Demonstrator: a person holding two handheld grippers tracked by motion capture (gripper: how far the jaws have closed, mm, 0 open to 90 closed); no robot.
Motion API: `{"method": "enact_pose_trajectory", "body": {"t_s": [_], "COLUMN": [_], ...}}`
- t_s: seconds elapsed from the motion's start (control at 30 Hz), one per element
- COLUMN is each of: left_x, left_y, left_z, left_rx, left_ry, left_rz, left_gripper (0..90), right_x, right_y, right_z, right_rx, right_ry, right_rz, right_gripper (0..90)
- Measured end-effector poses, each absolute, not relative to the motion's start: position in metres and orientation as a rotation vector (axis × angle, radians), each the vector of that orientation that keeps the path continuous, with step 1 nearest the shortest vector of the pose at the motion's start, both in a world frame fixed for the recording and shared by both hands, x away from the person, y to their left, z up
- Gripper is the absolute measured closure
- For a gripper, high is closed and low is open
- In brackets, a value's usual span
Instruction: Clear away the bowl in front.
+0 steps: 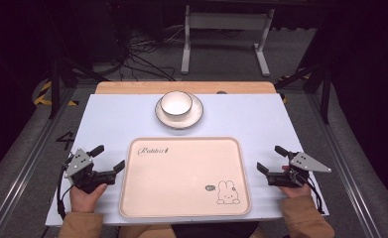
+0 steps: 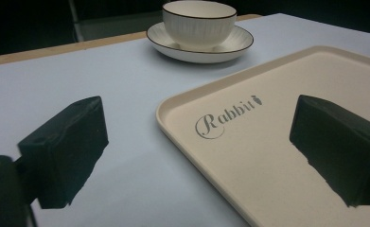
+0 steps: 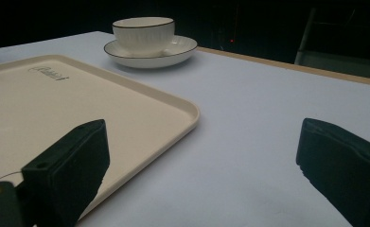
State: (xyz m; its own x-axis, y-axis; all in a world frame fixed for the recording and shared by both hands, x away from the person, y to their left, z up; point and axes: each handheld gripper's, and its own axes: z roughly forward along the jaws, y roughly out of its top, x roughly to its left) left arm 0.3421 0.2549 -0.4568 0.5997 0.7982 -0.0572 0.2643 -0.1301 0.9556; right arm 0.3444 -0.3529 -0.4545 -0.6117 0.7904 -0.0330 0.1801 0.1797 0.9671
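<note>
Flanking the tray (image 1: pixel 184 177), left gripper (image 1: pixel 108 158) and right gripper (image 1: pixel 270 159) sit with jaws apart, empty, probably set to lift its rims; bowl (image 1: pixel 176 104) on saucer (image 1: pixel 194 118) stands beyond.

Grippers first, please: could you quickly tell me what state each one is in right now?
Left gripper: open, holding nothing, beside the tray.
Right gripper: open, holding nothing, at the tray's other side.

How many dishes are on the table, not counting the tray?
2: a bowl at the table's far middle, sitting on a plate directly beneath it. None looks hidden.
</note>
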Motion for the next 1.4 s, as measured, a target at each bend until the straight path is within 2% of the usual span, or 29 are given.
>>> {"method": "enact_pose_trajectory", "body": {"t_s": [1.0,1.4], "left_x": [0.347,0.351], "left_y": [0.257,0.249], "left_z": [-0.457,-0.422], "left_rx": [1.691,1.696], "left_ry": [0.903,0.836], "left_rz": [0.516,0.539], "left_gripper": [7.5,8.1], "right_x": [0.345,0.345], "right_y": [-0.353,-0.353], "right_z": [-0.454,-0.454], "right_rx": [0.913,0.916], "right_ry": [1.919,1.916], "right_rz": [1.454,1.450], "right_gripper": [4.1,4.2]}}
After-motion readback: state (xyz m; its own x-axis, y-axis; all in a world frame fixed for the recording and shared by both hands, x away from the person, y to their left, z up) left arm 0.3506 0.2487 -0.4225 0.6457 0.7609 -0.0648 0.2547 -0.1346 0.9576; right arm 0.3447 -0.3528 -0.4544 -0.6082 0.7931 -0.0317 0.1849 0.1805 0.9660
